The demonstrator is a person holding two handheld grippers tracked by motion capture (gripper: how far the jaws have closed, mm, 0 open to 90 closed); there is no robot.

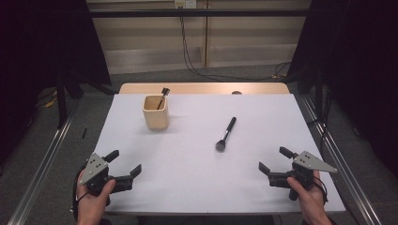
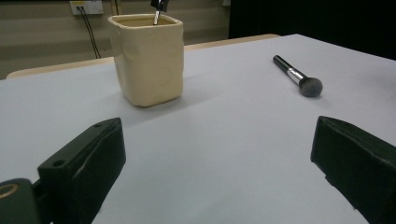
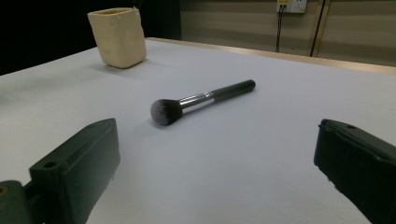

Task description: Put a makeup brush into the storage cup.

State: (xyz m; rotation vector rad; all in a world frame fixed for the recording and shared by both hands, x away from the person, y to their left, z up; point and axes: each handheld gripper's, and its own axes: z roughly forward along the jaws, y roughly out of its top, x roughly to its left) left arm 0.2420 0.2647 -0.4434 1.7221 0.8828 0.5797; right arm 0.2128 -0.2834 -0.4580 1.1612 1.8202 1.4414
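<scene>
so, from the high view, the white table (image 1: 197, 178) stretches out in front of the person, and both hands sit at its near edge. the left gripper (image 1: 123, 163) is held at the near left corner, its jaws spread wide with nothing between them. the right gripper (image 1: 274, 161) is at the near right, likewise released and gripping nothing. between them and farther up the table lies a makeup brush (image 1: 225, 133), flat on the surface, its dark bristle head pointing toward the person and its black handle angled away to the right. it is well apart from both grippers. over to the left and farther back stands a cream cup (image 1: 155, 111), upright, with a small dark brush (image 1: 163, 96) leaning inside it and poking out past the rim.

from the left gripper view, the two black jaws rise far apart at the bottom corners, bare table between them. the cream cup (image 2: 147, 58) stands ahead to the left, the small dark brush (image 2: 158, 8) just visible at its rim. the makeup brush (image 2: 298, 76) lies off to the right, head nearest.

from the right gripper view, the jaws again stand wide open. the makeup brush (image 3: 201, 101) lies straight ahead between them but well beyond, head to the left. the cream cup (image 3: 117, 36) stands far back on the left.
</scene>
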